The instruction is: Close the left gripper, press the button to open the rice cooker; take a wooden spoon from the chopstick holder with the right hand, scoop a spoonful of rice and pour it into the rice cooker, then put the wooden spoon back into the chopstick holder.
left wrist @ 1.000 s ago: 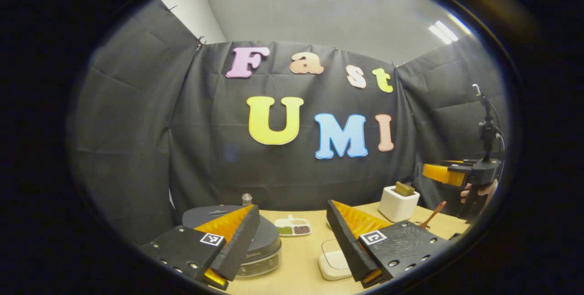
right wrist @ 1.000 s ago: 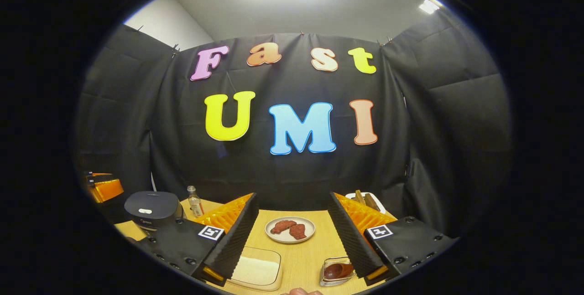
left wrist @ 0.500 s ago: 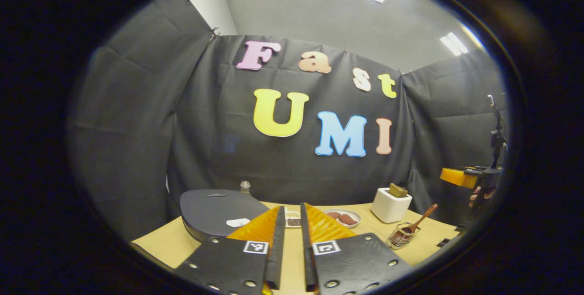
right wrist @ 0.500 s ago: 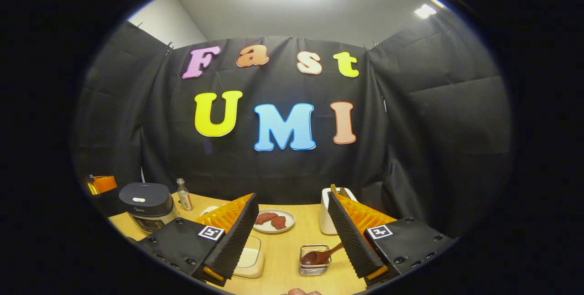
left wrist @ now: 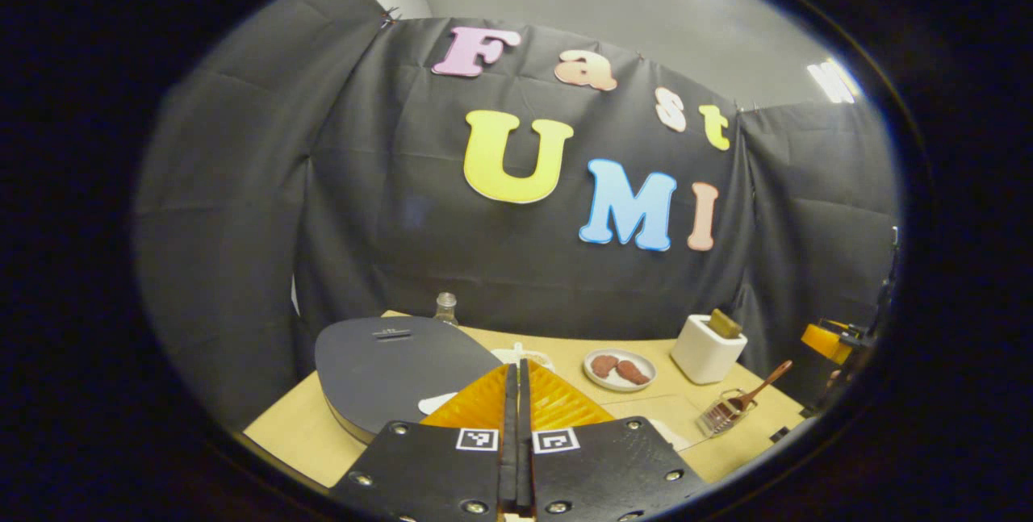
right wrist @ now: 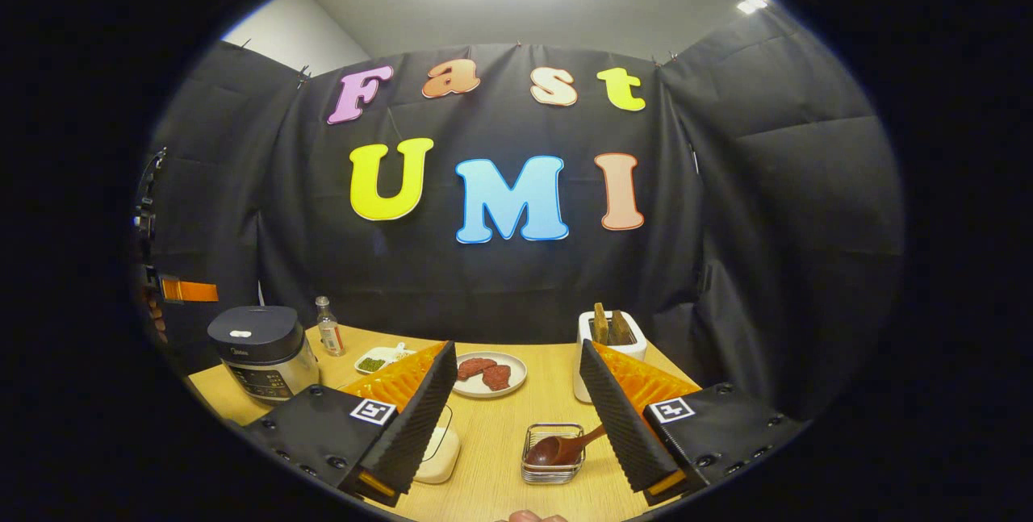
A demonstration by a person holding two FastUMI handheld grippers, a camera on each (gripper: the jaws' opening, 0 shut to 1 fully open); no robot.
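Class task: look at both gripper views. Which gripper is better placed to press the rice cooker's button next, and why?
Left. The left gripper is shut, just above the rice cooker lid. The right gripper is open, facing the wooden spoon.

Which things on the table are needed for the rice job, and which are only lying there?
Needed: rice cooker, wooden spoon, chopstick holder, rice container, left tool, right tool.

Lying about: plate of meat, toaster, bottle, small dish.

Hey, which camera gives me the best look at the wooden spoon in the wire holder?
The right gripper view: the wooden spoon lies near and central, bowl down in the chopstick holder, between the open fingers. The left gripper view shows it small and far off to the right.
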